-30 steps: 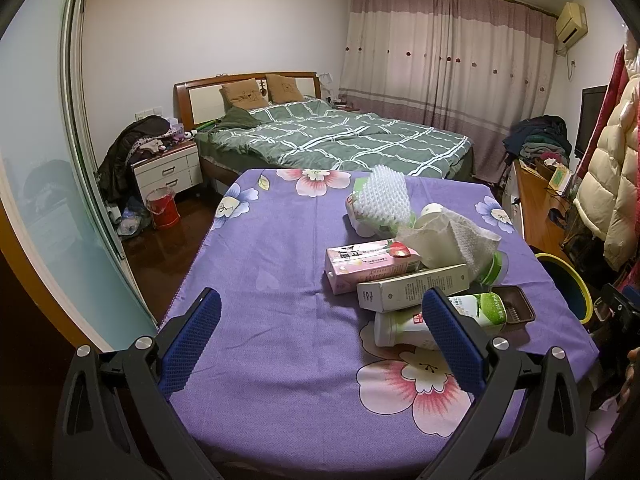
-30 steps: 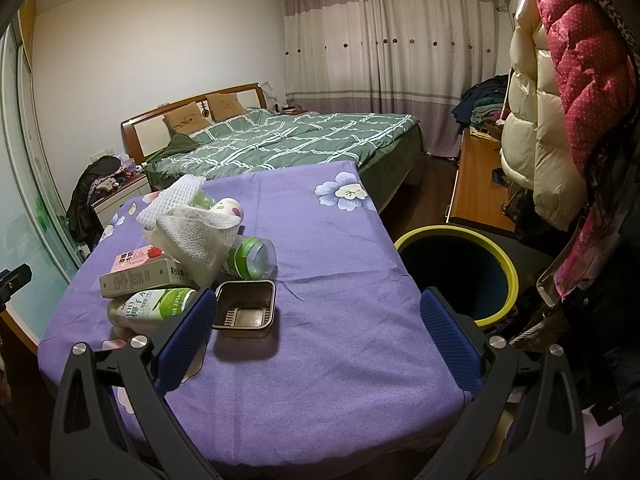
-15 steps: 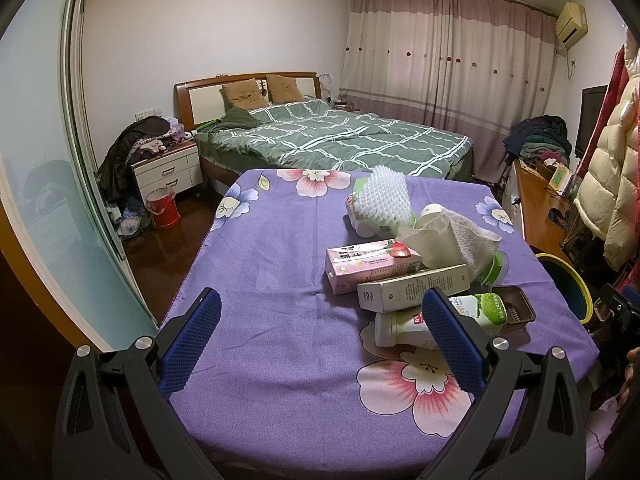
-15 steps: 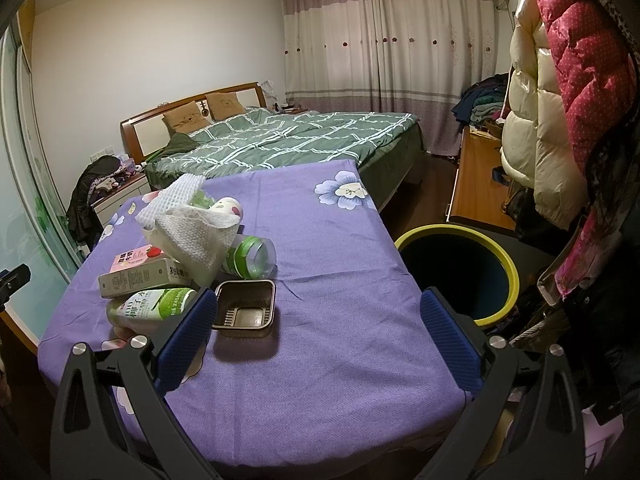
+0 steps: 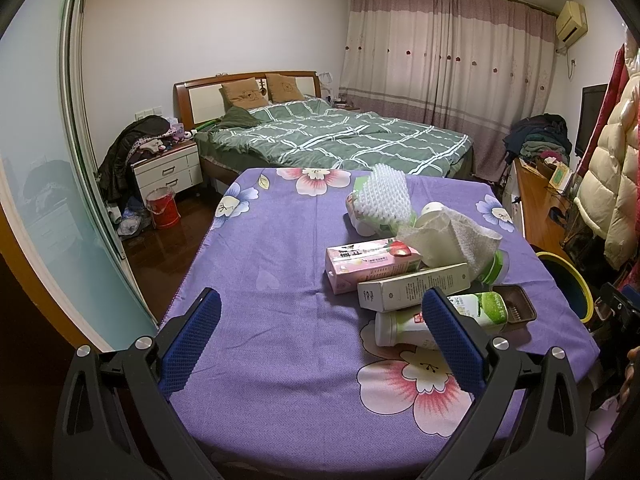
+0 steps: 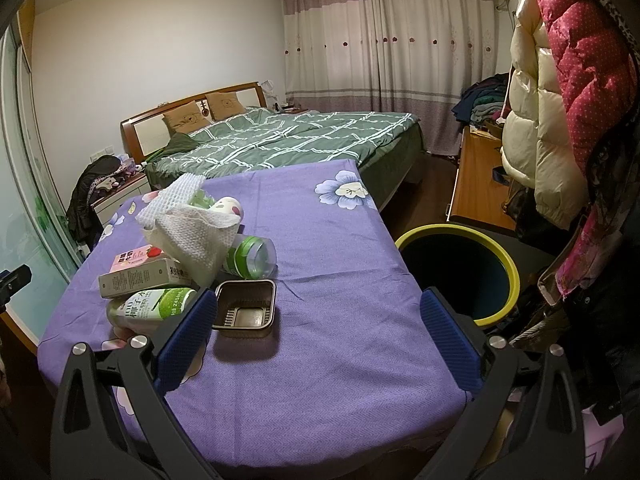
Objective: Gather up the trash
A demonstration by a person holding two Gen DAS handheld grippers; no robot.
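Observation:
Trash is piled on the purple flowered tablecloth (image 5: 272,280): a pink strawberry carton (image 5: 370,262), a white box (image 5: 412,288), a green-labelled bottle (image 5: 460,316), a brown plastic tray (image 6: 246,312), a crumpled white wipe (image 6: 192,232), a clear green bottle (image 6: 252,258) and white foam netting (image 5: 384,196). A yellow-rimmed bin (image 6: 458,274) stands right of the table. My left gripper (image 5: 320,334) is open over the near table edge, left of the pile. My right gripper (image 6: 316,334) is open, its left pad beside the tray; nothing is between the fingers.
A green-quilted bed (image 5: 332,140) lies beyond the table. A nightstand (image 5: 168,168) and red bucket (image 5: 162,208) stand at the left by a sliding glass door. Hanging coats (image 6: 560,100) and a wooden desk (image 6: 476,184) crowd the right side.

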